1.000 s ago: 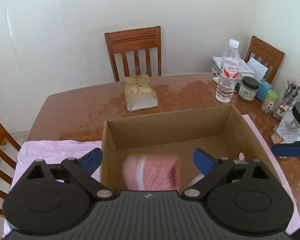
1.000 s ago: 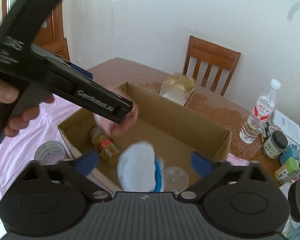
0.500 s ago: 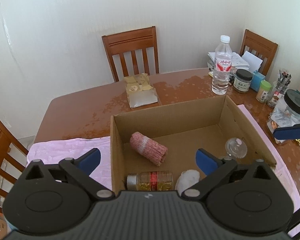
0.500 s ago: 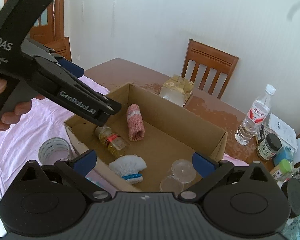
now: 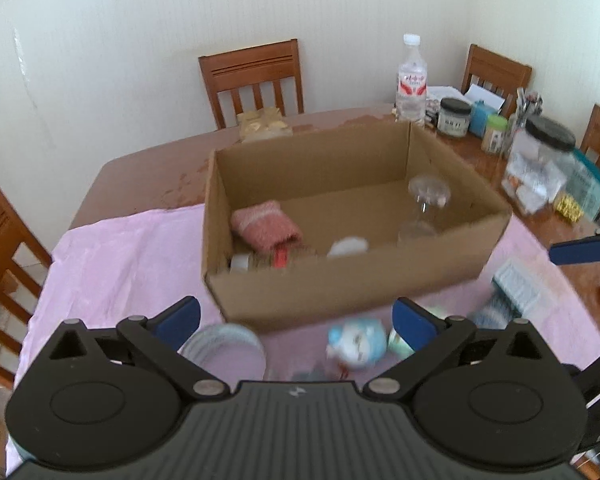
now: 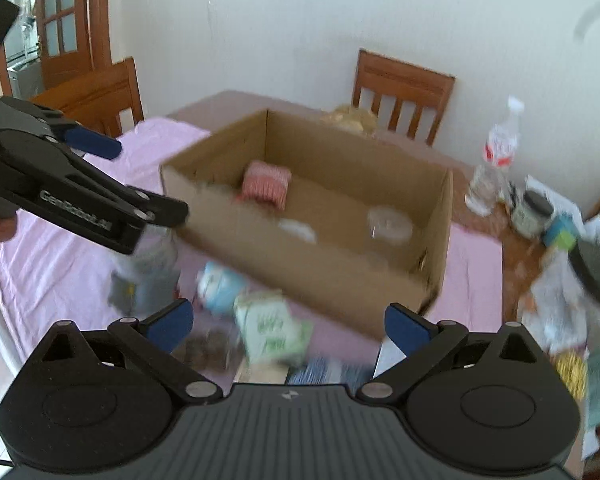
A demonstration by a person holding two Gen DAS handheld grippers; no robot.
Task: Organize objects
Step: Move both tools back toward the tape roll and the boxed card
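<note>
An open cardboard box [image 5: 340, 292] [image 6: 300, 256] sits on a pink cloth [image 5: 132, 256]. Inside lie a pink knitted roll [image 5: 265, 227] [image 6: 266, 183], a jar [image 5: 272, 259], a white item [image 5: 348, 247] and a clear glass [image 5: 427, 196] [image 6: 389, 224]. My left gripper [image 5: 296, 318] is open and empty, hovering in front of the box over a clear cup [image 5: 224, 346] and a light blue figure [image 5: 356, 342]. My right gripper [image 6: 286, 322] is open and empty above a green packet [image 6: 270, 328] and a blue-white item [image 6: 220, 286].
A water bottle [image 5: 411, 80], jars [image 5: 454, 117] and a lidded container [image 5: 540, 160] crowd the table's right side. A gold bag [image 5: 262, 124] lies behind the box. Wooden chairs [image 5: 256, 76] ring the table. The left gripper's body [image 6: 80, 200] shows in the right wrist view.
Both grippers pulled back from above the box to its near side. The loose items in front of the box have come into view. The pink roll and white item dropped into the box.
</note>
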